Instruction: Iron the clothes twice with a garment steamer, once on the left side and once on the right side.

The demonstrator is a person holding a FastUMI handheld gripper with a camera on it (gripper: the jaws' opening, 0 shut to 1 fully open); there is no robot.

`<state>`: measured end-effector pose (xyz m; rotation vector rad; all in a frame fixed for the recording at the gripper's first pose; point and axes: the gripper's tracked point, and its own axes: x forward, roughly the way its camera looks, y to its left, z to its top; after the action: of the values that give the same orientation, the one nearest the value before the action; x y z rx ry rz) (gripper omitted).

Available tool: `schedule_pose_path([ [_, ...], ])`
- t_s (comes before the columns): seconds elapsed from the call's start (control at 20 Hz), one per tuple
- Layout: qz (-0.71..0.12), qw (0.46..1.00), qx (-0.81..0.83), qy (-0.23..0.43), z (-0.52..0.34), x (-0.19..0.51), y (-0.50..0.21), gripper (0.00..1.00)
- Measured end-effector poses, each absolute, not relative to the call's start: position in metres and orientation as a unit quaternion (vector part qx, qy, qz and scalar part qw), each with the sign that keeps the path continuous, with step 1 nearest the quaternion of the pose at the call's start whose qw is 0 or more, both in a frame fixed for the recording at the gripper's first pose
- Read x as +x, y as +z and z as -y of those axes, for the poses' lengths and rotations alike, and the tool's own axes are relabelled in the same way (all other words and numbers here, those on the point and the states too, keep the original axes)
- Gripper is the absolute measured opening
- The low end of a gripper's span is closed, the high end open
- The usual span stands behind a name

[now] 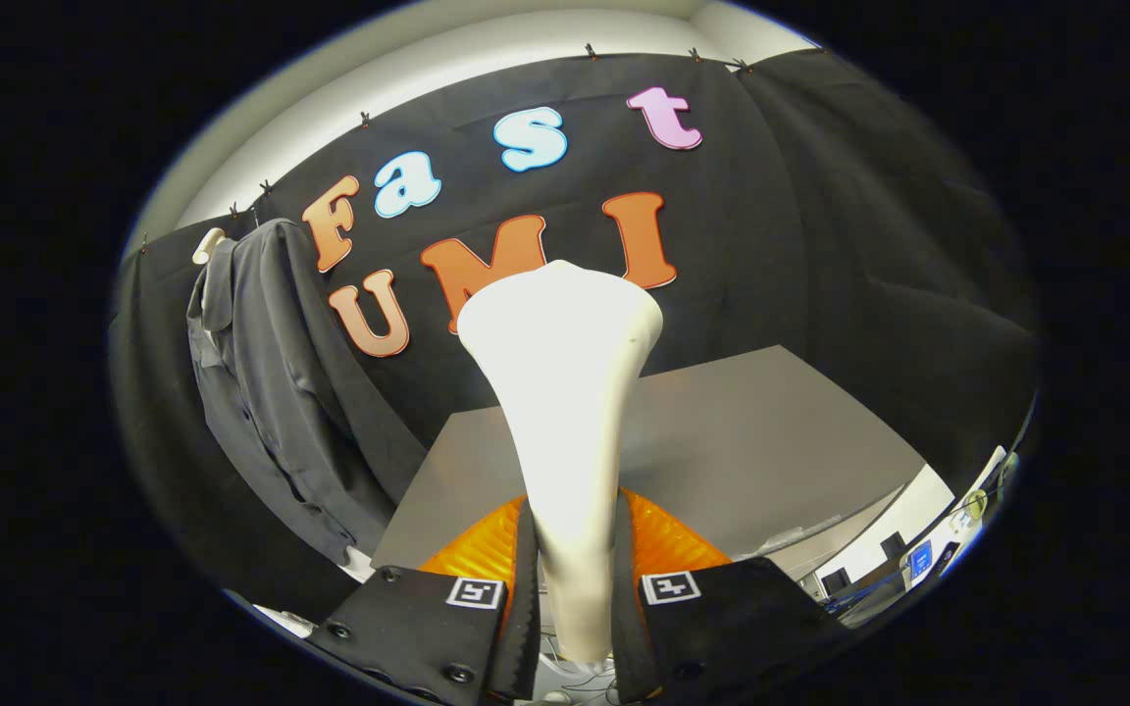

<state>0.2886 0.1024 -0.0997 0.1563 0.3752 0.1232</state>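
Black cloth wall behind everything, with a grey table [722, 441] in front of it, and your shirt [271, 392] is hanging on that wall off to the left, well apart from the gripper [573, 598]. You've got the steamer [565, 392] clamped by its narrow handle between both fingers [516, 588], its wide white head sticking up ahead of them, above the table.
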Motion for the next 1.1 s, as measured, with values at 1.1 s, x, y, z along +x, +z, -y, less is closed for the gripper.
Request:
schedule_pose_path([
  [1.1,-0.086,0.993,0.033,0.075,-0.419,0.236,-0.029,0.37],
])
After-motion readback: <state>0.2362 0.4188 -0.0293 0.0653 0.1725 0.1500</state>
